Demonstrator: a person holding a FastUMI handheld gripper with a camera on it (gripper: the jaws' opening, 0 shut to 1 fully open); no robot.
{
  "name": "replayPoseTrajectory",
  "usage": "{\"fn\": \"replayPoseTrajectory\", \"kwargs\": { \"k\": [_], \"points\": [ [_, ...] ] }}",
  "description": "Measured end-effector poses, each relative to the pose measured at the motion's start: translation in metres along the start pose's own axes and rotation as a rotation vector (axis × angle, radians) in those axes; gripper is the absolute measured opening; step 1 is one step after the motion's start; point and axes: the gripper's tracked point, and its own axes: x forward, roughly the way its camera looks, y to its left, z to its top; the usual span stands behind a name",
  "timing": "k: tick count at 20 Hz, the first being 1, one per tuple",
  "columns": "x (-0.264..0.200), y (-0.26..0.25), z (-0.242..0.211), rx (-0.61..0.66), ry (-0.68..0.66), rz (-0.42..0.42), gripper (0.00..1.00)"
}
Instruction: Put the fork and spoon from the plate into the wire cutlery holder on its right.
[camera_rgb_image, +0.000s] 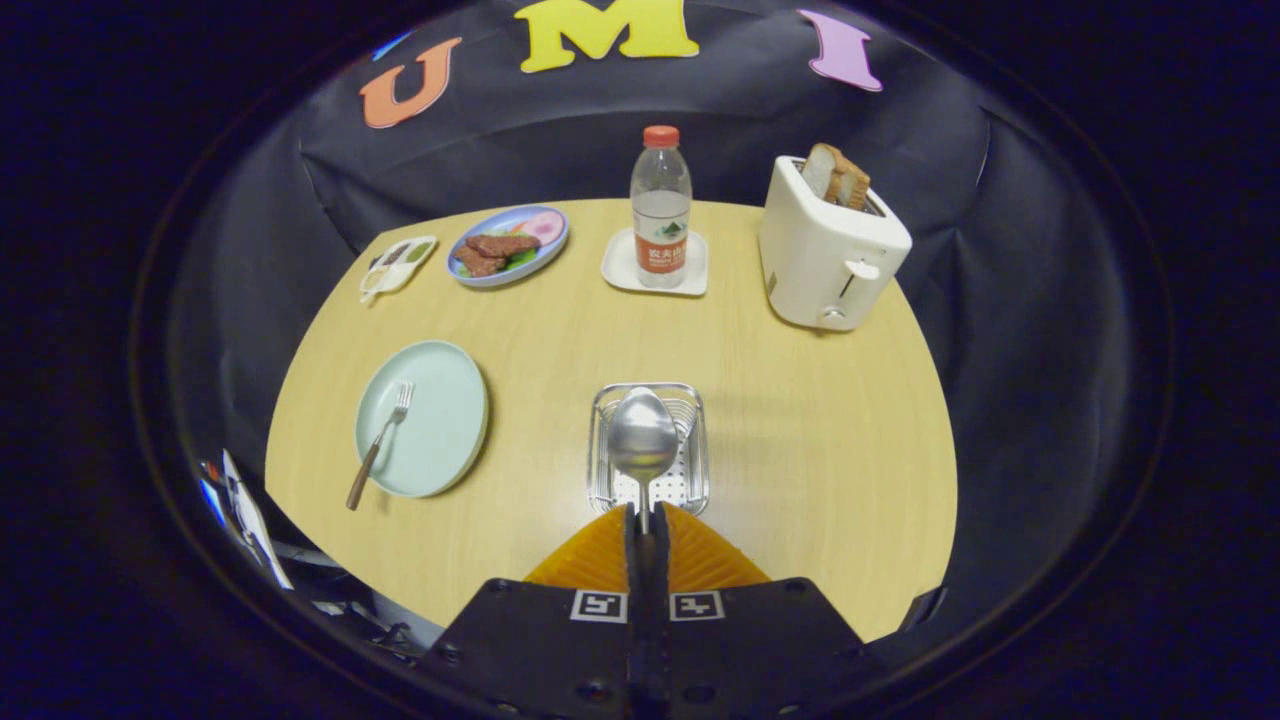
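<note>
While claw (643, 522) hides spoon (643, 436) handle, over holder (600, 450)

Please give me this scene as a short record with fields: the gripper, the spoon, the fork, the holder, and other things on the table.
gripper: jaws closed on the spoon's handle
spoon: held, bowl pointing ahead, over the wire cutlery holder
wire cutlery holder: on the table just ahead of the jaws, right of the plate
fork: lying on the plate, handle end past its rim
plate: pale green, holds the fork alone
beyond: water bottle, toaster with bread, food plate
task state: spoon not yet released, fork untouched
</note>
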Motion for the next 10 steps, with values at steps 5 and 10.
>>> {"fn": "replayPoseTrajectory", "kwargs": {
  "k": [5, 10],
  "points": [
    [0.01, -0.002, 0.004, 0.008, 0.065, 0.003, 0.01],
    [0.02, 0.0, 0.011, -0.006, 0.116, -0.01, 0.01]
  ]
}}
